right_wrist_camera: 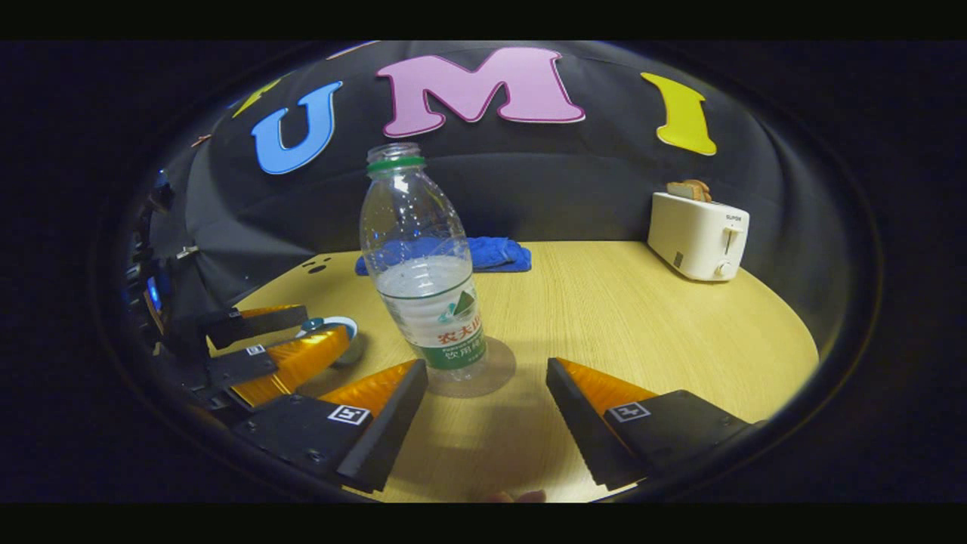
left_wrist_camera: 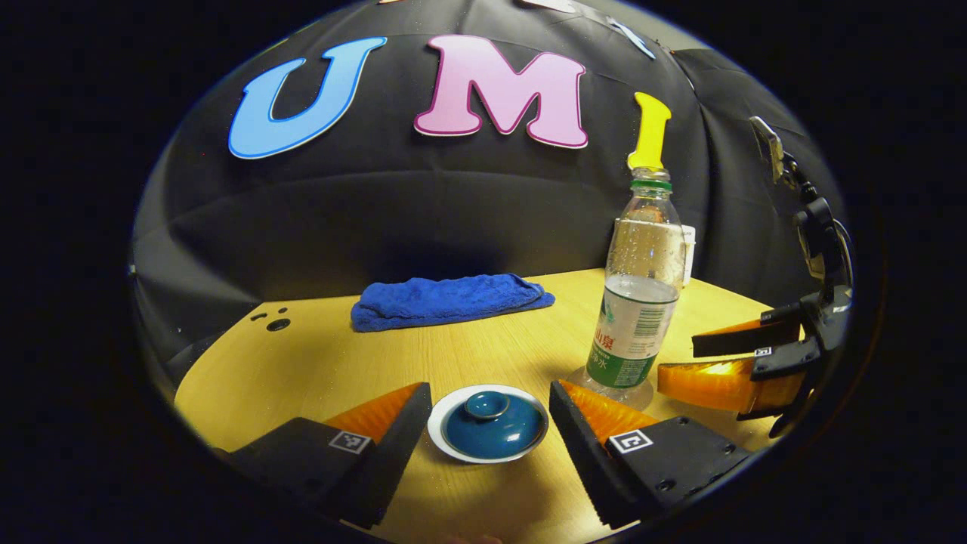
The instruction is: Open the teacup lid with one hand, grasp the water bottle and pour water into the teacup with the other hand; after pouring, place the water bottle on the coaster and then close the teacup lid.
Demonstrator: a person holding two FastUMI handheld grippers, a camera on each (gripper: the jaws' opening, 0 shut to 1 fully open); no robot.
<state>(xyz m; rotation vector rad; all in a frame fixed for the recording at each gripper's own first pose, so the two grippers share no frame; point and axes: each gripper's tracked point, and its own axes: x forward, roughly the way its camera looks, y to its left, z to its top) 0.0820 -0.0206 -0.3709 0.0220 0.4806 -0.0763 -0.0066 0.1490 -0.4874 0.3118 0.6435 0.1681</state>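
Note:
The teacup is white with a blue knobbed lid resting on it. It sits on the wooden table between the fingers of my left gripper, which is open and not touching it. The clear water bottle, uncapped and about half full, stands upright on a round coaster. My right gripper is open just short of the bottle, which stands slightly left of the gap. The bottle also appears right of the cup, with the right gripper beside it. The left gripper partly hides the teacup.
A folded blue towel lies at the back of the table. A white toaster holding bread stands at the back right. Small holes mark the table's far left corner.

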